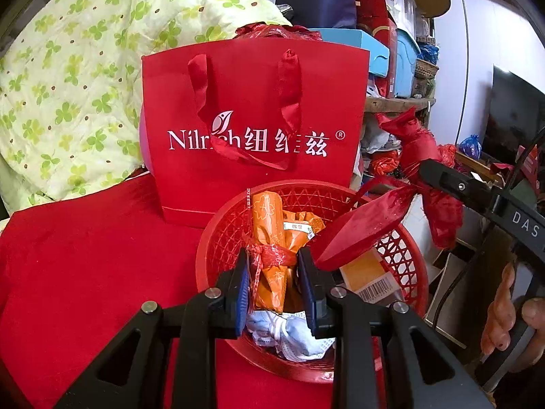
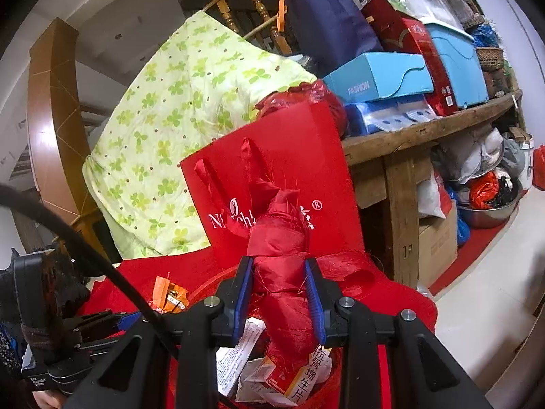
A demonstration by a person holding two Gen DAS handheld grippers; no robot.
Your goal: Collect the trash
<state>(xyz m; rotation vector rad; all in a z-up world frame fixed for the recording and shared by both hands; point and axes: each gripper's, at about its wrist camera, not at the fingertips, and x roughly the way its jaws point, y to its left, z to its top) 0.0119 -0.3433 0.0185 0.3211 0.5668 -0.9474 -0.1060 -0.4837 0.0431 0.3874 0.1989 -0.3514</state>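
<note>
A red plastic basket [image 1: 402, 252] sits on a red cloth and holds trash: a crumpled white tissue [image 1: 293, 335] and a yellow box [image 1: 368, 274]. My left gripper [image 1: 272, 284] is shut on an orange wrapper bundle [image 1: 269, 238] tied with red string, over the basket. My right gripper [image 2: 279, 293] is shut on a crumpled red ribbon wad [image 2: 282, 272] above the basket, which holds paper and medicine boxes [image 2: 293, 375]. The same gripper and ribbon [image 1: 422, 156] show at the right of the left wrist view.
A red Nilrich paper bag [image 1: 255, 126] stands right behind the basket. A green clover quilt [image 1: 68, 85] lies to the left. A wooden shelf [image 2: 408, 136] with blue boxes stands on the right, with bags and a metal basin [image 2: 490, 211] under it.
</note>
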